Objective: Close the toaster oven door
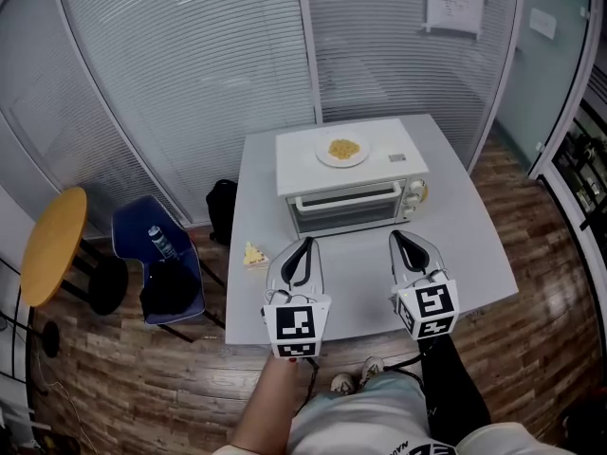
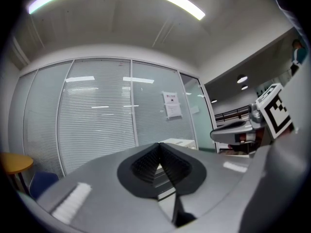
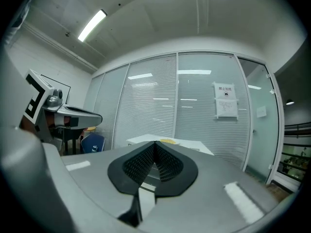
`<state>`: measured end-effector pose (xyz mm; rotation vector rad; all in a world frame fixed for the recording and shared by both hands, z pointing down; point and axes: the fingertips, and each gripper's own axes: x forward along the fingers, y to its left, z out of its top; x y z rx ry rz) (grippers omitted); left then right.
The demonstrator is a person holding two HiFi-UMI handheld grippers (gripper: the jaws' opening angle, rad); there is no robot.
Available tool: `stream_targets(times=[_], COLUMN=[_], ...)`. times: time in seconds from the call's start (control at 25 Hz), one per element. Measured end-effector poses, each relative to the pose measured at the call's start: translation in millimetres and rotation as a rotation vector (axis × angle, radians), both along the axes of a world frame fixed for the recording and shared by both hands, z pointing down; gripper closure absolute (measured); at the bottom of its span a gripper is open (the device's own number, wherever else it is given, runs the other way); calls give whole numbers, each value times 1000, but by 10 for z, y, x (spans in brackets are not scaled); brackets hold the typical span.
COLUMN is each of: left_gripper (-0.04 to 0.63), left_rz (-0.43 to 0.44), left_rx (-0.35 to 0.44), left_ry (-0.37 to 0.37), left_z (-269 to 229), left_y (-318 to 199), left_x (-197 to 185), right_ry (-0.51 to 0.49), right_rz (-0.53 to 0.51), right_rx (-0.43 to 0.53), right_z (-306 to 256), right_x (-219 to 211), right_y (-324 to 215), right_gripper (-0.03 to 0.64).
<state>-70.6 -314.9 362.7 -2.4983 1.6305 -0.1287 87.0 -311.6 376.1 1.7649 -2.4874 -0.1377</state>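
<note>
Toaster oven [image 1: 353, 190] sits mid-frame on the bench [image 1: 474, 245], door seemingly upright already; left gripper [image 1: 304, 246] and right gripper [image 1: 398, 240] hover just below it, fingers pressed together, empty, placed for pushing

We hold both grippers side by side, pointing forward.
Our left gripper [image 1: 302, 246] and right gripper [image 1: 399, 238] each have their jaws pressed together, apparently on nothing.
</note>
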Motion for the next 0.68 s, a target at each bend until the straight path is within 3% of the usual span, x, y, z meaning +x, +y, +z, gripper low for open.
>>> stream_targets(times=[0.68], left_gripper=[543], left_rz=[17], left_rx=[-3], left_ry=[14], left_z=[13], left_y=[85], left_x=[27], right_ry=[15], right_rz=[-16], right_rx=[3], right_z=[-9], right_x=[-73], right_y=[122], right_gripper=[614])
